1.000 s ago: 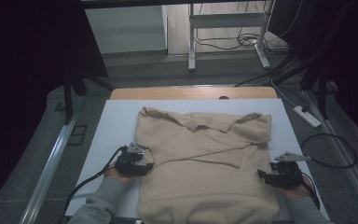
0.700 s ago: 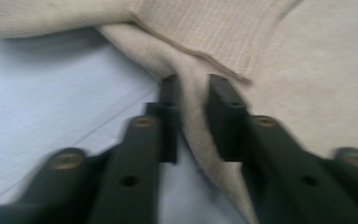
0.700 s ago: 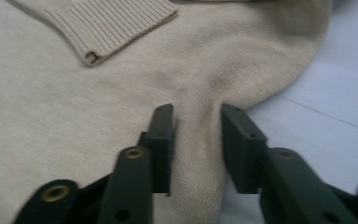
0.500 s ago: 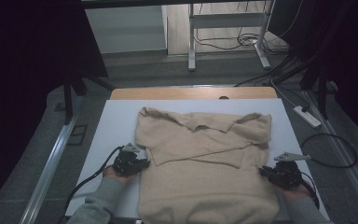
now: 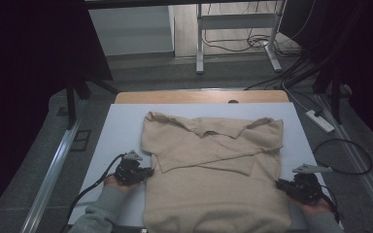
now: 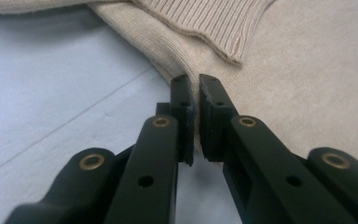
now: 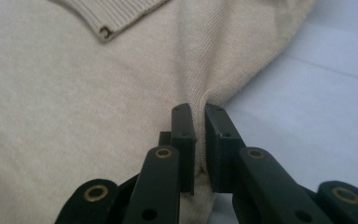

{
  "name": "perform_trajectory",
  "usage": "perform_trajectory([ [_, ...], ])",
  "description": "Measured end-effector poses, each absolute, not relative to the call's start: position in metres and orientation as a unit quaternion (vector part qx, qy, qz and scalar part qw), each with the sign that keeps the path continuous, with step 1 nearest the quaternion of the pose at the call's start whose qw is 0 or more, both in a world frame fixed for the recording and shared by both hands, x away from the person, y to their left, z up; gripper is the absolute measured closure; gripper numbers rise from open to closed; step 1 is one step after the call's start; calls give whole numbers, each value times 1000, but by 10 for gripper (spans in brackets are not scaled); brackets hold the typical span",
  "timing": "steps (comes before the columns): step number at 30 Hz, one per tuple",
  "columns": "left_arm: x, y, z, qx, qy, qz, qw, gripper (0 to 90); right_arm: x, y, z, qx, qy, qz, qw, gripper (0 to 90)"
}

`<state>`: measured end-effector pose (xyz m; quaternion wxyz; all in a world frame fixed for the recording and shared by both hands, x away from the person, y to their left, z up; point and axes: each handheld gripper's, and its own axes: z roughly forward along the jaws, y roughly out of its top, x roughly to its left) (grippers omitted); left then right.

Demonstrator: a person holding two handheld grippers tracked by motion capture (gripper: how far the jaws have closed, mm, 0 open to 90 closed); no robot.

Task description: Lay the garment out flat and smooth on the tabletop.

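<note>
Since the earlier frames, both hands have slid slightly toward the person along the garment's side edges, and both sets of jaws have just been closing with knit cloth between them. Left gripper [image 5: 147, 171] is now clenched on the left side edge of the beige sweater [image 5: 213, 165], at about 9 o'clock of the body panel; in the left gripper view the fabric fold runs into the narrow gap between the pads [image 6: 195, 105]. Right gripper [image 5: 280, 184] is likewise clamped on the right side edge, at about 4 o'clock, with a pinched ridge of knit rising between its jaws [image 7: 200, 121].

Sweater lies flat on the pale blue table cover [image 5: 121, 126], collar at 12 o'clock, sleeves folded across the chest.

Assessment: soft, light, limp knit; it will sag and stretch rather than hold shape, and is not fragile. Doubled side edges are the sound purchase, both lifted evenly. Risk: a shallow pinch slipping off.
</note>
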<state>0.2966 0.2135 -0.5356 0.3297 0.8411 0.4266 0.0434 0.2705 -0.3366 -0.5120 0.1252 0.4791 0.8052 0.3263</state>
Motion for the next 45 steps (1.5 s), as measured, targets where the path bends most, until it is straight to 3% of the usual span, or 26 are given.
perform_trajectory([
  [24, 235, 226, -532, 849, 403, 18, 341, 868, 206, -338, -506, 436, 839, 299, 127, 833],
  [27, 235, 224, -530, 847, 402, 37, 345, 864, 206, -337, -506, 435, 839, 301, 127, 828],
  [29, 238, 222, -529, 836, 407, 49, 365, 829, 209, -335, -505, 431, 838, 310, 130, 809],
  [32, 241, 217, -521, 827, 408, 99, 374, 652, 214, -330, -502, 423, 832, 328, 146, 698],
  [36, 251, 211, -518, 815, 414, 113, 388, 466, 226, -317, -492, 402, 824, 364, 163, 575],
  [41, 264, 202, -519, 816, 414, 122, 385, 360, 249, -293, -485, 372, 828, 387, 161, 519],
  [45, 268, 198, -518, 819, 405, 114, 391, 328, 269, -274, -484, 360, 828, 398, 161, 513],
])
